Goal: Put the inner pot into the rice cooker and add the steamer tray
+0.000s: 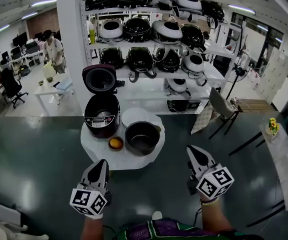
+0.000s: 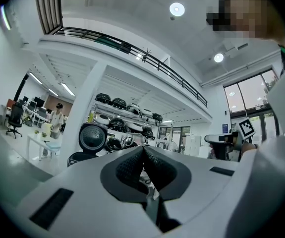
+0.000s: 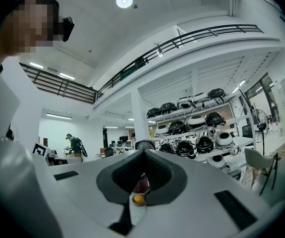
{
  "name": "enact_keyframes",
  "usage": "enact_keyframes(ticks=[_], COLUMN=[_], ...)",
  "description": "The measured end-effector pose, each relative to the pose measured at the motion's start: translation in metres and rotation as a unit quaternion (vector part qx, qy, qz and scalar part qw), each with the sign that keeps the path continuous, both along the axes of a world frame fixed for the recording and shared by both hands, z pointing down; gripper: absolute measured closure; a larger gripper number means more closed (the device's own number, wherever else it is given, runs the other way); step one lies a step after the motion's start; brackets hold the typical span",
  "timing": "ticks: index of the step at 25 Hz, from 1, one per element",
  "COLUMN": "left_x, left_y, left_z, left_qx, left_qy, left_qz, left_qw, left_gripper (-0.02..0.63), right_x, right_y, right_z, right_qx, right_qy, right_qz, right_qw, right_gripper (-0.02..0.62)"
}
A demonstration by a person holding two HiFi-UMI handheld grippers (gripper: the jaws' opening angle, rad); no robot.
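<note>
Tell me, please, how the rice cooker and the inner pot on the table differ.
The rice cooker stands taller, its lid raised; the inner pot is lower and lidless. The rice cooker is dark red with a front panel; the inner pot is plain and dark. The rice cooker sits left of the inner pot. Both stand upright on the white table.

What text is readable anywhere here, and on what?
No legible text in any view.
Rice cooker front panel: print too small to read.
Marker cubes: black-and-white code squares only, no letters.
Blue sign: too blurred to read.
</note>
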State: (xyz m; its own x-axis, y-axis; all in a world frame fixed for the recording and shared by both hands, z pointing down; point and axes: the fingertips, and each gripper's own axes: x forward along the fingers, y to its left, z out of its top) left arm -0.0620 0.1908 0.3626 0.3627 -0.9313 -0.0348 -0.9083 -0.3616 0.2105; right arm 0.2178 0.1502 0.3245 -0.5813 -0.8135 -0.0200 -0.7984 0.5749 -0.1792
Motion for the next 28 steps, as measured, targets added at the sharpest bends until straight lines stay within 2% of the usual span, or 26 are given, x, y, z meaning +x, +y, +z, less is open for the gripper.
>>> enact_keyframes(ticks=[8, 17, 23, 28], left_x=[0.039, 0.077, 0.094, 0.092], left_y=[-0.052, -0.089, -0.109, -0.134], left_z=[-0.015, -0.025, -0.023, -0.012], left_qx=[0.001, 0.004, 0.0, -0.01], left_qy=[-0.026, -0.052, -0.055, -0.066], left_qz=[-0.013, -0.03, -0.044, -0.045], left_qw=[0.9996, 0.9982, 0.9975, 0.9967], left_gripper=[0.584, 0.583, 0.583, 0.583], right_x=[0.022, 0.045, 0.056, 0.059], right_y=[-0.057, -0.095, -0.112, -0.137], right_z=[-0.007, -0.005, -0.001, 0.013], right_qx=[0.011, 0.011, 0.016, -0.001], right_qy=[-0.007, -0.027, -0.021, -0.039], right_qz=[-0.033, -0.058, -0.084, -0.073], right_qw=[0.999, 0.998, 0.996, 0.997], right_gripper=[0.589, 0.589, 0.589, 0.589])
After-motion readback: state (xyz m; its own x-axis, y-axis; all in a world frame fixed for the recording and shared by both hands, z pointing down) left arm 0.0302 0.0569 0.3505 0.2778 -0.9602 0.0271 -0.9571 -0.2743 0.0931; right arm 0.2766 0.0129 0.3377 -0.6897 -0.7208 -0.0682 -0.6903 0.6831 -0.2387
